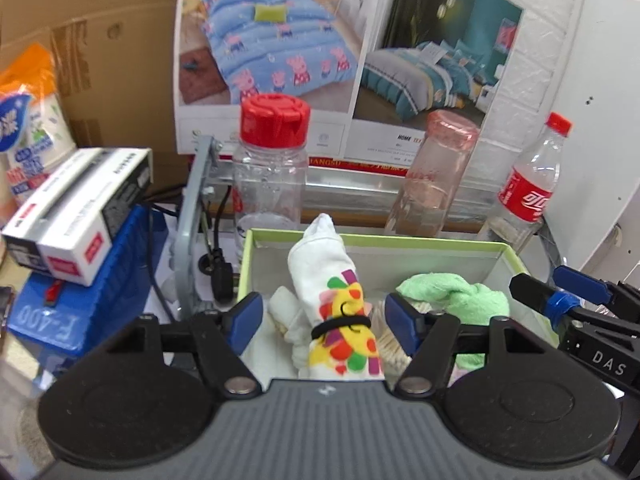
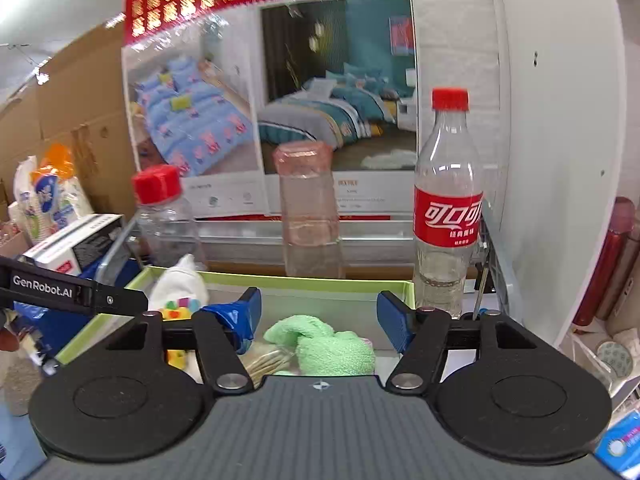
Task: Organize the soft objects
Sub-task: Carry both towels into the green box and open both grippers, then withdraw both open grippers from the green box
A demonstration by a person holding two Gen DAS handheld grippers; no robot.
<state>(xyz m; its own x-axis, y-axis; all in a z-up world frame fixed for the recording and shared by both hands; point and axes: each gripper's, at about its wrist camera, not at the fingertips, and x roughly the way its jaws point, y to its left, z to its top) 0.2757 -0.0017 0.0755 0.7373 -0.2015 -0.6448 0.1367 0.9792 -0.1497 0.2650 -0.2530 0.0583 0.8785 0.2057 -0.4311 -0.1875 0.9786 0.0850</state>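
Note:
A light green box (image 1: 420, 242) holds a rolled white cloth (image 1: 332, 280) with a colourful print and a black band around it. A green towel (image 1: 460, 296) lies in the box to its right. My left gripper (image 1: 322, 320) stands open around the white roll, and its blue pads do not touch the cloth. In the right wrist view the same box (image 2: 312, 284) holds the green towel (image 2: 332, 346), with the white roll (image 2: 180, 284) at the left. My right gripper (image 2: 318, 320) is open above the towel, with nothing held.
Behind the box stand a clear jar with a red lid (image 1: 272, 168), a pink bottle (image 1: 436, 176) and a cola bottle (image 1: 528, 184). White and grey cartons (image 1: 80, 208) sit on a blue case (image 1: 80, 300) at the left. Posters and cardboard form the back wall.

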